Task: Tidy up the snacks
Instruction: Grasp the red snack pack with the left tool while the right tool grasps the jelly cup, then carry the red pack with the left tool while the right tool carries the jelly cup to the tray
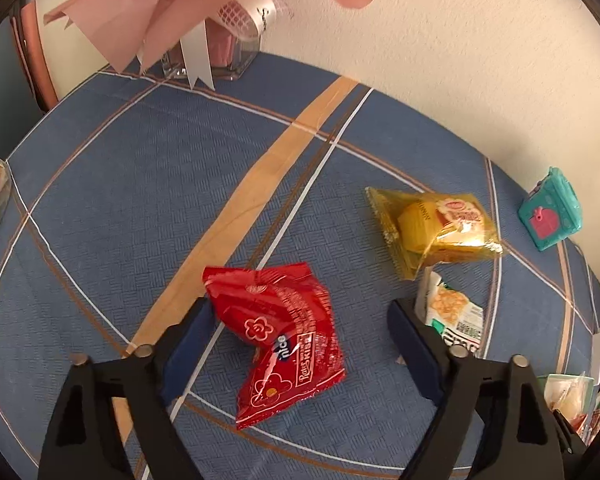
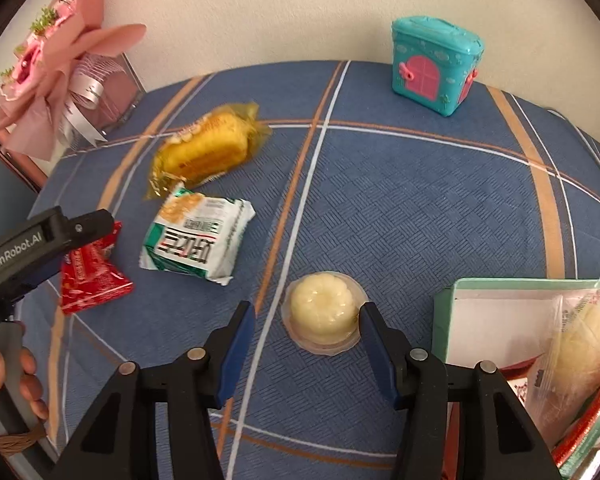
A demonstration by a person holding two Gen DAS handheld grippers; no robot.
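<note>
A red snack packet [image 1: 288, 340] lies crumpled on the blue checked tablecloth [image 1: 140, 200], between the fingers of my left gripper [image 1: 300, 308]. Its left pad is at the packet's edge and the right pad stands clear, so the gripper is open. In the right wrist view a pale yellow jelly cup [image 2: 324, 312] sits between the fingers of my right gripper [image 2: 307, 309]. The right pad is at the cup's rim and the left pad is apart from it, so this gripper is open too. The red packet [image 2: 92, 280] shows at the left under the left tool's black handle [image 2: 28, 248].
A yellow cake packet [image 2: 208, 148] and a white-and-green packet [image 2: 198, 236] lie near the middle. A teal toy house [image 2: 436, 64] stands at the back. A green-rimmed box [image 2: 452, 312] holding bagged snacks sits at the right. A pink bouquet [image 2: 48, 80] stands back left. A hand [image 2: 4, 376] grips the left tool.
</note>
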